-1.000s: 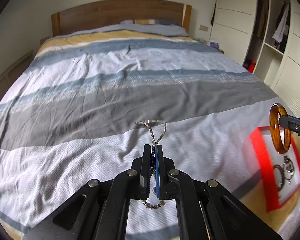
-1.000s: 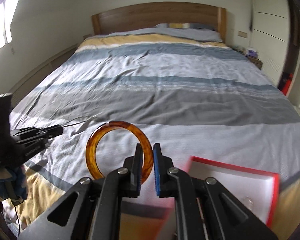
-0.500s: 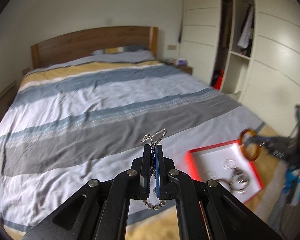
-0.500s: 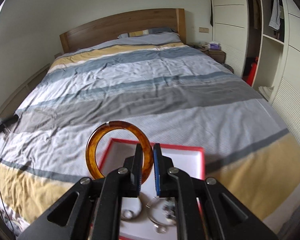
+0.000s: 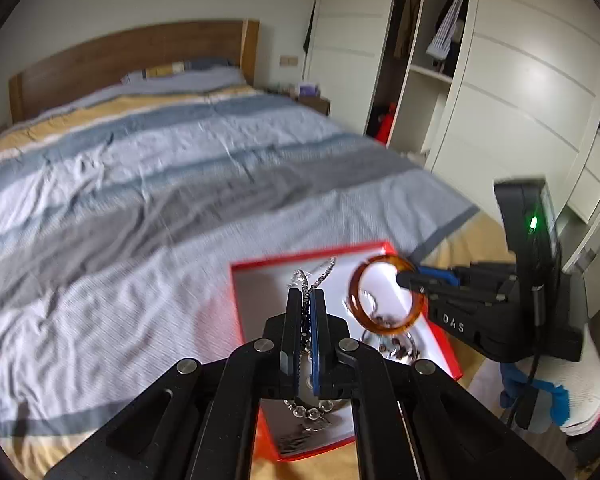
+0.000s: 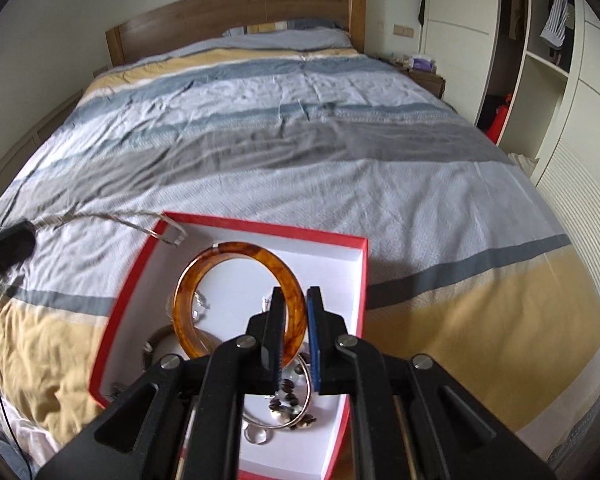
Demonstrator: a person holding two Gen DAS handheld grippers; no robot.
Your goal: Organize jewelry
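Striped bed cover point(image 6: 300, 152) runs from the wooden headboard point(image 6: 236, 12) down to the near edge.

Red box point(image 6: 364, 264), white inside, sits on the cover at the near edge. Inside, toward its near end: a thin metal bangle point(image 6: 306, 400), a string of dark beads point(image 6: 288, 394), a few small silvery pieces too small to name.

Left gripper point(image 5: 307, 294): comes in from the box's left side, angled down, tips over the box. Jaws fully closed, pinching a silver chain point(image 5: 320, 274); one loop sticks out past the tips, a beaded stretch hangs below the jaws. In the right wrist view the chain reaches over the box's far left corner.

Right gripper point(image 6: 294, 294): angled down over the box interior. Jaws nearly closed, clamped on the rim of an amber bangle point(image 6: 236, 300), held upright above the white floor; touching or not, cannot tell.

Far right: white wardrobe point(image 5: 520, 80), open shelves with hanging clothes.
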